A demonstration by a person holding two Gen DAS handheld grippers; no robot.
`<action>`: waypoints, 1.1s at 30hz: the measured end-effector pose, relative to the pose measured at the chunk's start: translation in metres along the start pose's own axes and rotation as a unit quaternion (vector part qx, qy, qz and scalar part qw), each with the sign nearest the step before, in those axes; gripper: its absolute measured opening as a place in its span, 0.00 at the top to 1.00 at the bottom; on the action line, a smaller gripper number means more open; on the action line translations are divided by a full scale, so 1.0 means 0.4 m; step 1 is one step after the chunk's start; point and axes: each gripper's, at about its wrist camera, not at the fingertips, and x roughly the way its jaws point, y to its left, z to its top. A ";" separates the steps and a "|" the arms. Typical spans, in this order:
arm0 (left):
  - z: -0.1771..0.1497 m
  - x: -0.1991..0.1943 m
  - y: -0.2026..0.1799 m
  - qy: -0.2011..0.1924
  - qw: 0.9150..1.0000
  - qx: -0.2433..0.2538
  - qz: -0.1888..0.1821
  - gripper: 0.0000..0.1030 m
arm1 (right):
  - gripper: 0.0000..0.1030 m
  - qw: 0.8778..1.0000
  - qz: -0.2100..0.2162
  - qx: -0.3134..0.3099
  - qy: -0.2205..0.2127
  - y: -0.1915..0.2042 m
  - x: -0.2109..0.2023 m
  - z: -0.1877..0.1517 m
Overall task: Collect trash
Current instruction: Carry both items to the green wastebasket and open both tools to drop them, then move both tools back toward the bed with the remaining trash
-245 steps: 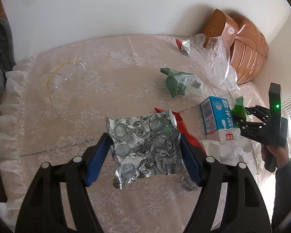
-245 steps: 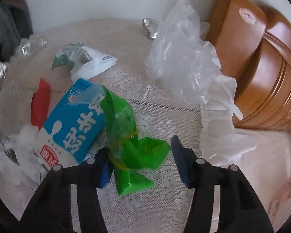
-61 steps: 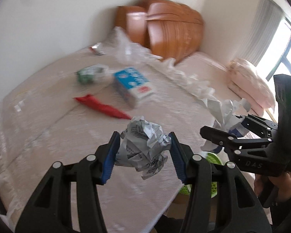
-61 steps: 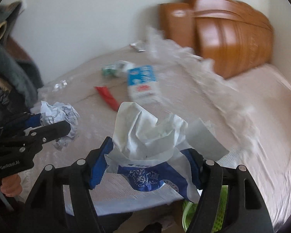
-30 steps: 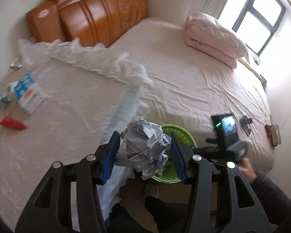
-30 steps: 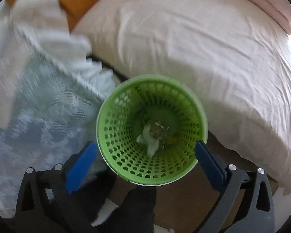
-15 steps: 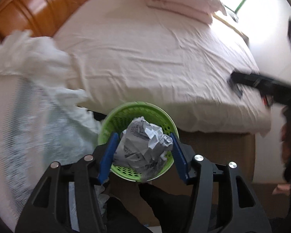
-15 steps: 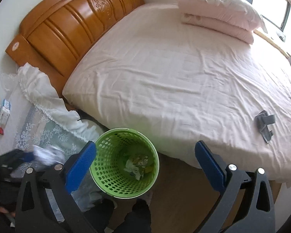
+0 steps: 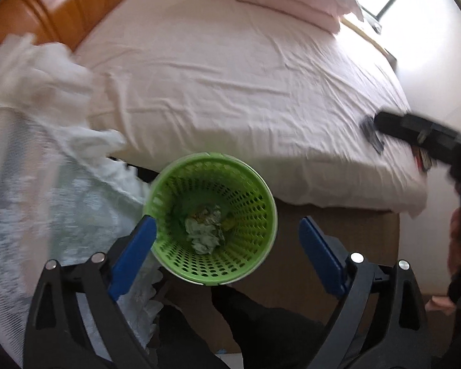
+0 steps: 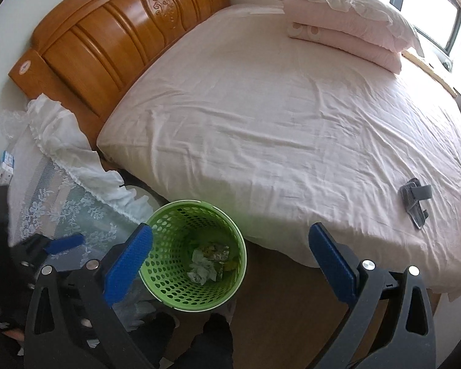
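Both my grippers hang empty over the green bin beside the bed.

The bed fills the upper right of the right wrist frame, its wooden headboard at upper left; the lace-covered desk runs down the left edge. The green basket stands on the floor at lower centre, crumpled trash lying at its bottom. My left gripper is spread wide with nothing between its blue pads, right above the basket and the trash inside. My right gripper is likewise wide apart and empty.
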 end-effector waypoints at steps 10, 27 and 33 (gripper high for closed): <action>-0.028 -0.391 0.229 -0.152 0.975 -0.132 0.088 0.07 | 0.02 0.994 0.059 -0.076 -0.045 0.226 -0.066 0.088; -0.378 -0.671 0.604 -0.202 0.894 -0.341 0.211 0.07 | 0.02 0.955 0.180 -0.229 -0.054 0.708 -0.103 0.076; -0.424 -0.686 0.664 -0.202 0.885 -0.359 0.218 0.07 | 0.02 0.949 0.187 -0.248 -0.044 0.788 -0.094 0.062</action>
